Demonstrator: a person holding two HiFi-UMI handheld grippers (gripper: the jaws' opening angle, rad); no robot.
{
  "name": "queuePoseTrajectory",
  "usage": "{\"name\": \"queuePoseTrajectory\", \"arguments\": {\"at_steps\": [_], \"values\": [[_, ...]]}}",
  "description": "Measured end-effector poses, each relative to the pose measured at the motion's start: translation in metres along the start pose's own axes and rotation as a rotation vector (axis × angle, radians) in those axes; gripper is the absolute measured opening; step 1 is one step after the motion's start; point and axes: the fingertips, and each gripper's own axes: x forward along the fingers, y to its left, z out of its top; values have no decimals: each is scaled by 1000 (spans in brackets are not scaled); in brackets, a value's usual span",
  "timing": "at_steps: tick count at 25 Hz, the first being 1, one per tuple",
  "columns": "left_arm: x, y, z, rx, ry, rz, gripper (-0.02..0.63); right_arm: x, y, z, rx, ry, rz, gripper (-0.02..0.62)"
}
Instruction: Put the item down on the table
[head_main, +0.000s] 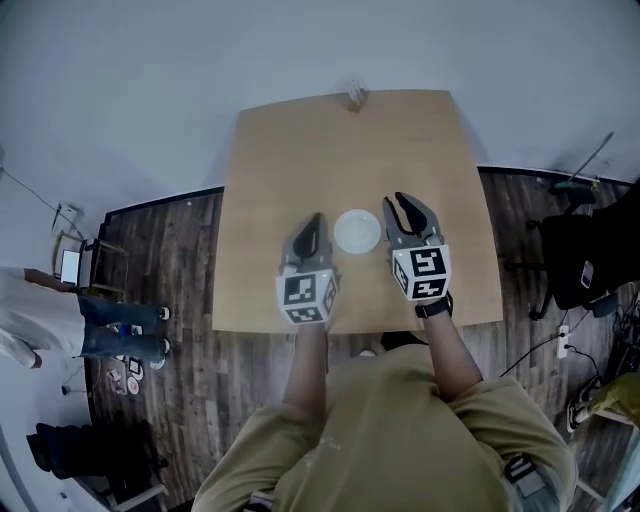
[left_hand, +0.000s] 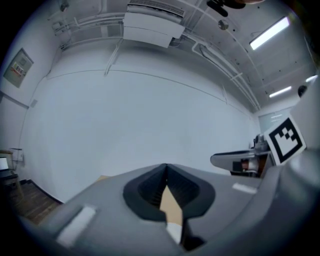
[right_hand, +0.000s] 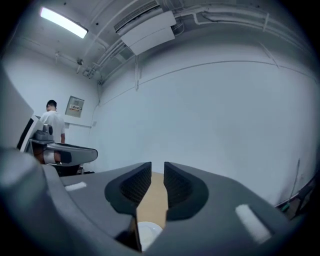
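jaws of left gripper (head_main: 316, 222) clenched tip to tip on nothing, white dish (head_main: 357, 231) flat on wooden table (head_main: 300, 140) between both tools, jaws of right gripper (head_main: 403, 205) parted by a narrow slit, empty, just beside dish.

1. Tables: one table (head_main: 270, 180), centre of the head view.
2. Plates: one white round plate (head_main: 357, 231), mid-table.
3. Grippers: two. The left gripper (head_main: 317, 218) and right gripper (head_main: 396, 201) sit either side of the plate.
4. Marker cubes: two, a left cube (head_main: 306, 297) and a right cube (head_main: 425, 273).
5. Small object (head_main: 355, 95) at the table's top edge: one, too small to identify.
6. People: two. The wearer (head_main: 400, 440) is bottom centre, a bystander (head_main: 40, 320) at the far left.
7. Strip lights, upper right of the left gripper view: two clear ones, the upper light (left_hand: 270, 32) and the lower light (left_hand: 280, 91).
8. Ceiling AC unit (left_hand: 152, 25): one, top centre of the same view.
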Motion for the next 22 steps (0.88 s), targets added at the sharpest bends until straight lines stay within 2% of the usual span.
{"name": "queuePoseTrajectory", "arguments": {"at_steps": [3,8,14,22], "values": [[-4,-6,3,13,-1,0,2,-12,-10,6,-25,-9,-65,62],[-5,-6,1,11,2,14,2,-22,-18,5,-34,9,-94,9],[-2,-8,-6,-16,-12,22,2,-26,-22,-2,-31,21,-79,6],[2,-15,-4,-13,-22,18,2,-23,-31,7,-24,0,-95,6]]}}
